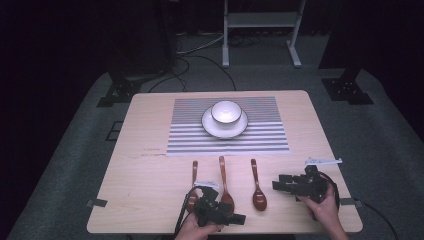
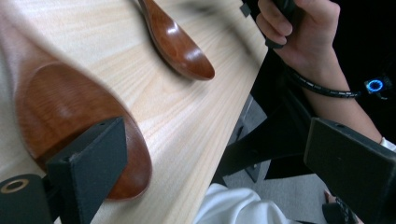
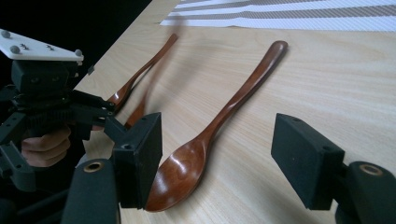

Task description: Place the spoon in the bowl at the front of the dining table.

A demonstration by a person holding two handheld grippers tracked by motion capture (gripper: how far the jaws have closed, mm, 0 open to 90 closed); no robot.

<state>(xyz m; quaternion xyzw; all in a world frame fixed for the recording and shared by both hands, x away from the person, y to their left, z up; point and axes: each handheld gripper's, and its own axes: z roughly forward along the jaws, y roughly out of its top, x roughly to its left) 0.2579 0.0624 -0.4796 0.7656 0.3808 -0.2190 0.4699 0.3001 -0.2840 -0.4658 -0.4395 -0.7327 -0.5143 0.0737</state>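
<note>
Nearest the table's [image 1: 150, 165] front edge, we hold both grippers low over three brown spoons that lie side by side, bowls toward us, between us and the striped mat [image 1: 227, 145]. On that mat, well beyond the spoons, a bowl [image 1: 225, 112] sits on a saucer [image 1: 215, 131], and from above it looks empty. Our left gripper [image 1: 220, 216] hovers wide open just over the bowl end of the middle spoon [image 1: 223, 181], one jaw above it and the other out past the table edge. Our right gripper [image 1: 281, 184], also spread wide, points at the right spoon [image 1: 257, 190], whose bowl lies between its jaws without touching either. The left spoon [image 1: 194, 175] rests untouched. We judge the work barely begun: no spoon is gripped or lifted, so grasping one and carrying it toward the bowl all remains.
</note>
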